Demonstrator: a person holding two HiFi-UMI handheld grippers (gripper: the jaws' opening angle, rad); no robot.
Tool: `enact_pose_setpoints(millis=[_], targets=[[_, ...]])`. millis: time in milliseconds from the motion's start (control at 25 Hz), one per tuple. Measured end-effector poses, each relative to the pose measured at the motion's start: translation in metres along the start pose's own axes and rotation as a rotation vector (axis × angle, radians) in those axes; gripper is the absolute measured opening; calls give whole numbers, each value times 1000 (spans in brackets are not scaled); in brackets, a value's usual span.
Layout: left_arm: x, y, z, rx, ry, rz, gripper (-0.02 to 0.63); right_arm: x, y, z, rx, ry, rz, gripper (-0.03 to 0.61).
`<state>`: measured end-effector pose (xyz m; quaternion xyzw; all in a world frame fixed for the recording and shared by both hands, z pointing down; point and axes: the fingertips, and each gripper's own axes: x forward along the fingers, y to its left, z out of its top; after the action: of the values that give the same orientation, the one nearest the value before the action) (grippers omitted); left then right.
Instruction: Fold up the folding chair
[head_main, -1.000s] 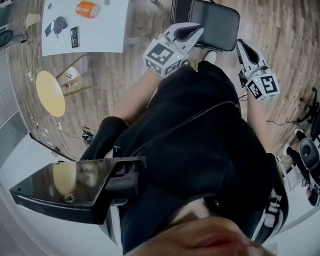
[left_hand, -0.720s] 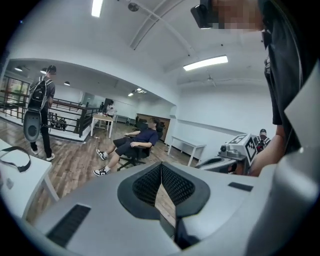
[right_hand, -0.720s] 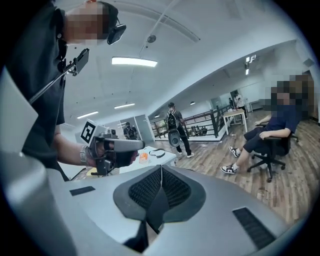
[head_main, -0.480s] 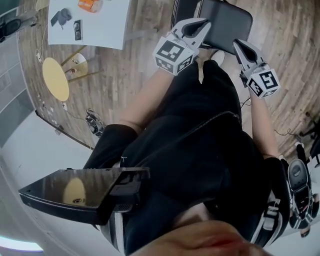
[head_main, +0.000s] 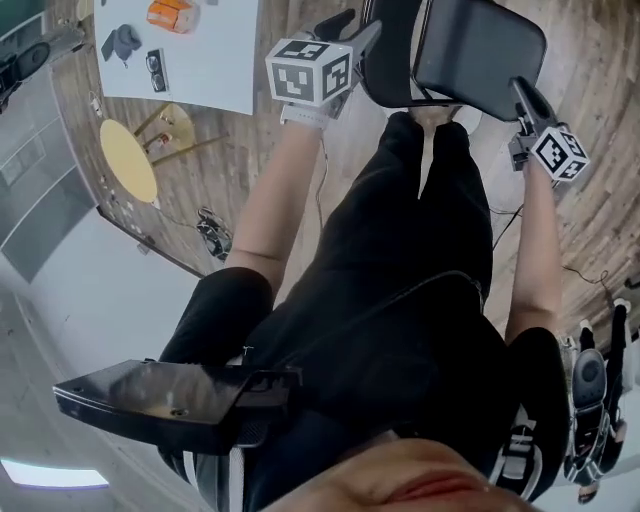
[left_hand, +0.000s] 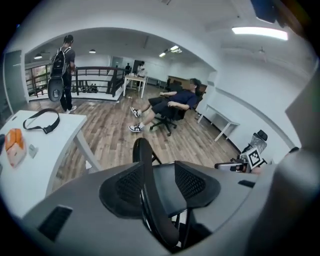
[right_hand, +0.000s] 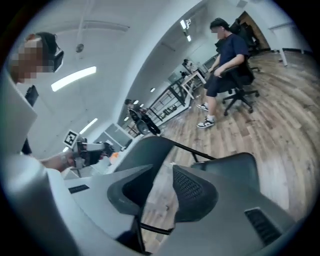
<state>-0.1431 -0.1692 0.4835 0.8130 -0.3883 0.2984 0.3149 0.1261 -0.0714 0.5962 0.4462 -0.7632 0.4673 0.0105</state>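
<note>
**Folding chair** (head_main: 480, 45): standing unfolded on the wood floor (head_main: 600, 60) just ahead of my feet. The seat is lying flat and the backrest (left_hand: 147, 195) is standing up. Nothing of the fold is showing as done, so I am judging the task to be at its very start.

**Left gripper** (left_hand: 159, 172): I am holding it over the top of the backrest.
- Its jaws have just been opening and are standing apart.
- The backrest's dark top edge is running between them, close to one pad, with a gap showing on the other side.
- I am not pinching it yet.

**Right gripper** (right_hand: 162, 172): I am holding it at the seat side of the chair, well apart from the left one.
- Its jaws have just been opening too, though only a little.
- Bare floor is showing through the narrow gap, and a thin frame rod (right_hand: 156, 228) is crossing low down near their roots.
- The pads are pressing on nothing.

**Work remaining, as I am judging it**:
- Closing the left jaws on the backrest.
- Getting the right jaws onto the seat (right_hand: 235, 167) or its frame.
- Swinging seat and back together until the chair is lying flat.

**Surroundings**: a white table (head_main: 200, 70) is standing off to my left, playing no part.
</note>
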Motion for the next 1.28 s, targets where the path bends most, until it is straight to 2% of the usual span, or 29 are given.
enact_pose_setpoints(millis=[80, 160, 240, 360, 480, 600, 760, 880, 920, 1000, 1120, 1200, 1280], targets=[[17, 22, -15, -26, 56, 20, 194, 6, -64, -23, 31, 32, -100, 139], [35, 34, -28, -49, 98, 28, 215, 8, -113, -40, 74, 40, -127, 190], [53, 37, -40, -72, 133, 20, 218, 3, -161, -64, 169, 36, -141, 219], [74, 45, -54, -91, 175, 27, 218, -3, -234, -116, 382, 57, -203, 270], [88, 62, -62, -73, 204, 83, 218, 0, -285, -149, 436, 90, -233, 288], [102, 68, -73, -65, 256, 105, 218, 2, -311, -164, 422, 115, -188, 308], [107, 64, -75, -104, 277, 62, 212, 13, -324, -156, 368, 121, -75, 313], [110, 59, -77, -149, 295, 2, 145, 27, -335, -149, 331, 171, -35, 313], [111, 56, -78, -157, 301, -14, 111, 31, -340, -150, 342, 195, -29, 313], [113, 54, -79, -168, 315, -31, 102, 39, -350, -152, 364, 242, -15, 313], [116, 53, -81, -188, 330, -41, 94, 57, -356, -150, 347, 276, 80, 313], [118, 53, -81, -194, 336, -40, 92, 68, -357, -149, 372, 280, 147, 318], [119, 53, -81, -199, 339, -40, 89, 73, -362, -151, 389, 299, 170, 322]])
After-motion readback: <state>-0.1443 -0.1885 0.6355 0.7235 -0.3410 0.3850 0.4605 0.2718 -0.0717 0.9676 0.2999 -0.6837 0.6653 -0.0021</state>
